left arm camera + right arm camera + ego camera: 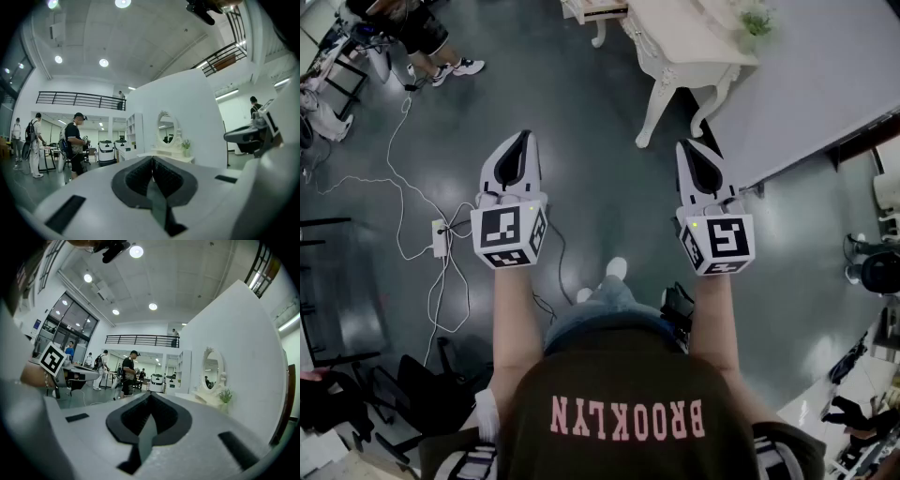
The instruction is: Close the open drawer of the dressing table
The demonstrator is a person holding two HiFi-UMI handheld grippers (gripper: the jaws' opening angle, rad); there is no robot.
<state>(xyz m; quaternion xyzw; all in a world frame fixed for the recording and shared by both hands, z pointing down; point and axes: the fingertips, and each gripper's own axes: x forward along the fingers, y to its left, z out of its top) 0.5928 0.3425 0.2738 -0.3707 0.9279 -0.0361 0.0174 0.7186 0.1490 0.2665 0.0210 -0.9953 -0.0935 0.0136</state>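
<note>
Both of your tools are shut and empty: the left gripper (522, 141) shows its jaws pressed together with nothing between them, and the right gripper (690, 148) looks the same. You hold them level, side by side, above the floor (600, 187), well apart from the dressing table (680, 42), which stands ahead and a little to your right, beside the white partition (811, 89). What I take to be the open drawer (602, 9) juts from the table at the very top edge of the head view, but it is cut off there, so I can't be sure how far out it stands. The step in hand, as I judge it, is the approach: walk up until you face the drawer front squarely, and mind the cable (398, 178) trailing on the floor to your left. Keep the jaws closed, set one tip, or both, against the middle of the front, and push straight in; an off-centre shove would likely skew the drawer and jam it. Ease off as it seats, since the potted plant (757, 19) on the light table could be shaken.
</note>
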